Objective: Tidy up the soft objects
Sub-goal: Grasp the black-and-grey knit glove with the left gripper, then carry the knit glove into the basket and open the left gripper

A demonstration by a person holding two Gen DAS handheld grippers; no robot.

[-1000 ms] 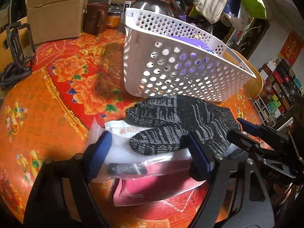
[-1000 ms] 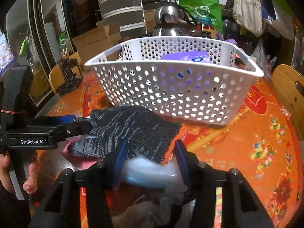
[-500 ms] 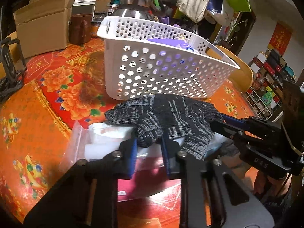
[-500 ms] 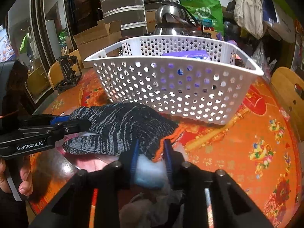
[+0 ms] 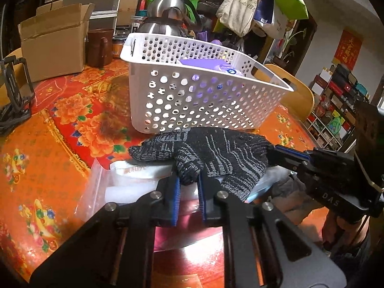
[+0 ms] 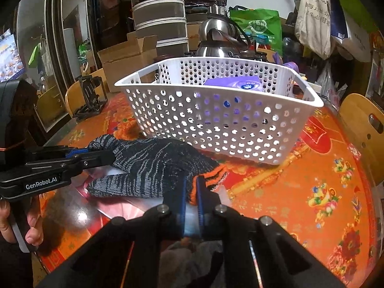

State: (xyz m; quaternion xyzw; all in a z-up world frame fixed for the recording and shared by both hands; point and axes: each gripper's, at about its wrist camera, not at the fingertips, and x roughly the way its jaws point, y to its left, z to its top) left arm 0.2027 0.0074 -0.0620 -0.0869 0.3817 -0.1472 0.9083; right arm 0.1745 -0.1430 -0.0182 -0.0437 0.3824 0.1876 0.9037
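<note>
One knitted black-and-grey glove (image 5: 216,151), orange-cuffed, lies before one perforated white plastic basket (image 5: 192,100); left gripper (image 5: 188,182) clamps a finger, right gripper (image 6: 190,192) the cuff.

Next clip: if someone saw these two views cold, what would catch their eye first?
Most likely the dark knit glove stretched between both grippers in front of the white perforated basket. The left gripper pinches a fingertip of it, and the right gripper pinches its orange-trimmed cuff. After that, the loud orange floral tablecloth, and the purple pack already in the basket.
</note>
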